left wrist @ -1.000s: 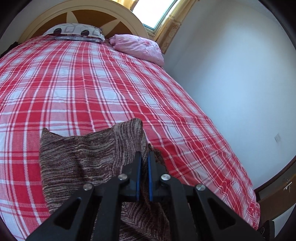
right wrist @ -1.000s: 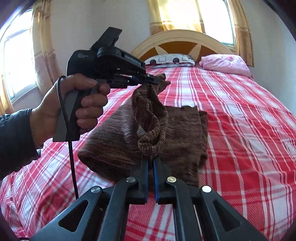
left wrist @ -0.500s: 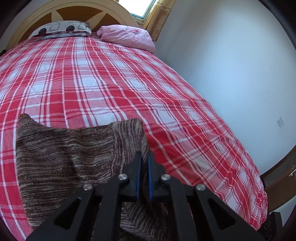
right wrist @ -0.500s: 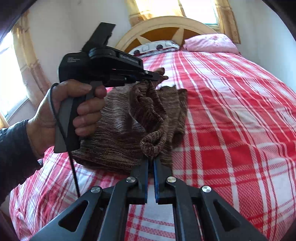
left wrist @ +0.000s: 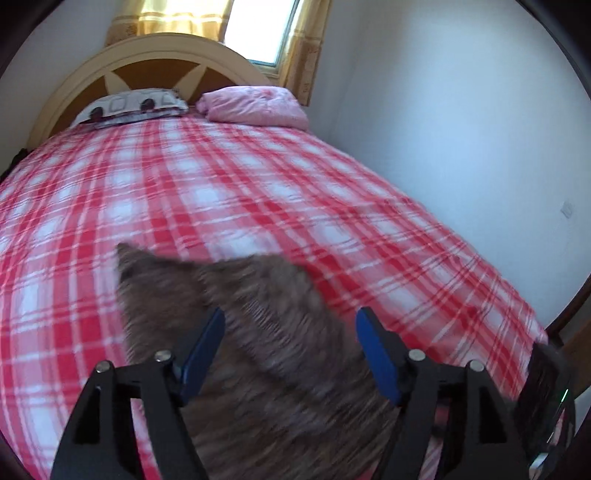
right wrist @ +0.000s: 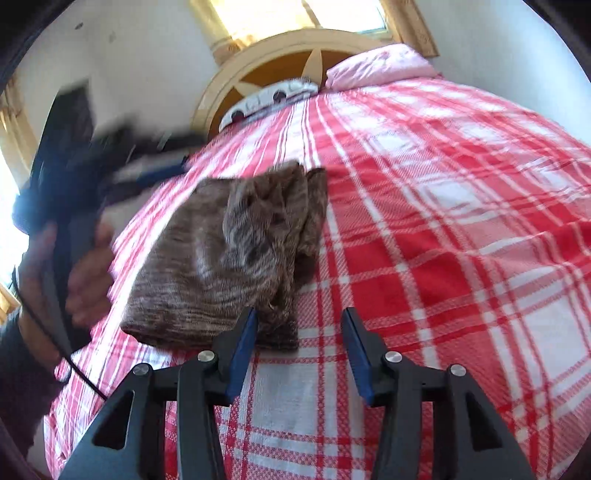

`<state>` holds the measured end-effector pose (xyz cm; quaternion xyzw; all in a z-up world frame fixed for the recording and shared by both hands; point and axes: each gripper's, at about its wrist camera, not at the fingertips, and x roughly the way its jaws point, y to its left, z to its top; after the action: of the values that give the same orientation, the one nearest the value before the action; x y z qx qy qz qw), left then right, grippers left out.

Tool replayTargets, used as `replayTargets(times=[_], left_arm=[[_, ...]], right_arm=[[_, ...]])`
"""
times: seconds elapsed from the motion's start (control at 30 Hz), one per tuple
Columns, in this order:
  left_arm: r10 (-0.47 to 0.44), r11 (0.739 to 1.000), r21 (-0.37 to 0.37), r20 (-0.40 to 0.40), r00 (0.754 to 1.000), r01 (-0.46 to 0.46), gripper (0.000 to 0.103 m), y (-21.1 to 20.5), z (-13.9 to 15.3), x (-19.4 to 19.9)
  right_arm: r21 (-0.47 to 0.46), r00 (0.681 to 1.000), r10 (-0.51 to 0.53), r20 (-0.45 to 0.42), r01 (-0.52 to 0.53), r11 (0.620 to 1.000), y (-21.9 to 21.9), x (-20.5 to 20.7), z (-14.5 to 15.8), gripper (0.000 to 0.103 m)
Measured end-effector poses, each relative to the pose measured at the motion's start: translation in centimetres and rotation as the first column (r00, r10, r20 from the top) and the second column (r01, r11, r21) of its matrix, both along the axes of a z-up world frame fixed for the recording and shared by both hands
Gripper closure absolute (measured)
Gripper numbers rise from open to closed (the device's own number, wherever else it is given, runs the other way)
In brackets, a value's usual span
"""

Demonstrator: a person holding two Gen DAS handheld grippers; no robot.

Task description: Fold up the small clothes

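Here the brown knitted garment (right wrist: 229, 254) lies folded on the red-and-white checked bedspread (right wrist: 461, 229) of the bed, its layers stacked with a bunched sleeve on top; in the left wrist view the same knit (left wrist: 280, 369) fills the lower middle, blurred. The left claw (left wrist: 290, 350) has its jaws opening, blue pads set wide apart above the knit and pressing on nothing; in the right wrist view that claw (right wrist: 162, 170) shows as a dark blur at the left, gripped by a hand (right wrist: 79, 269) with a dark sleeve (right wrist: 22, 376) and a black cable (right wrist: 55, 343) trailing. The right claw (right wrist: 299, 350) is opening too; its blue pads stand apart just at the near edge of the garment, with only bedspread showing between them, holding nothing. At the head of the bed a patterned pillow (left wrist: 136, 107) and a pink quilt (left wrist: 255, 107) rest against the curved wooden headboard (left wrist: 147, 70); yellow curtains (left wrist: 303, 44) flank a bright window (left wrist: 258, 26).
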<state>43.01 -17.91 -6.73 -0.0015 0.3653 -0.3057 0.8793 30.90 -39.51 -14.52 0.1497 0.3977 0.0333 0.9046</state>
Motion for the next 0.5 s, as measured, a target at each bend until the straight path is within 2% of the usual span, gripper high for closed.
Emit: replayTargets(times=[0.13, 0.2, 0.23, 0.3, 0.33, 0.43, 0.5], left_arm=[[0.076, 0.992, 0.105, 0.005, 0.997, -0.076, 0.027, 4.5, -3.5, -1.5], [0.118, 0.983, 0.145, -0.034, 0.992, -0.112, 0.027, 5.8, -5.4, -1.1], [0.131, 0.984, 0.127, -0.064, 0.989, -0.122, 0.027, 6.5, -6.2, -0.9], [0.149, 0.986, 0.085, -0.077, 0.986, -0.142, 0.023, 7.2, -6.7, -0.8], [0.155, 0.986, 0.079, -0.070, 0.986, -0.149, 0.020, 7.1, -6.8, -0.7], [0.145, 0.987, 0.067, -0.027, 0.989, -0.143, 0.020, 6.7, -7.3, -1.0], [0.121, 0.991, 0.066, -0.010, 0.993, -0.120, 0.019, 6.4, -7.3, -1.4]], right_arm=[[-0.009, 0.996, 0.057, 0.070, -0.056, 0.998, 0.5, 0.1, 1.8, 0.055], [-0.002, 0.993, 0.089, 0.082, -0.089, 0.996, 0.8, 1.3, 2.5, 0.055], [0.022, 0.991, 0.102, 0.087, -0.104, 0.994, 1.0, 2.3, 3.0, 0.055], [0.036, 0.991, 0.116, 0.066, -0.119, 0.992, 1.4, 4.6, 3.5, 0.055], [0.050, 0.991, 0.131, 0.039, -0.133, 0.990, 1.7, 6.3, 3.7, 0.055], [0.079, 0.988, 0.151, -0.034, -0.148, 0.986, 2.3, 10.5, 3.3, 0.055], [0.140, 0.984, 0.156, -0.089, -0.143, 0.980, 2.2, 12.8, 2.3, 0.057]])
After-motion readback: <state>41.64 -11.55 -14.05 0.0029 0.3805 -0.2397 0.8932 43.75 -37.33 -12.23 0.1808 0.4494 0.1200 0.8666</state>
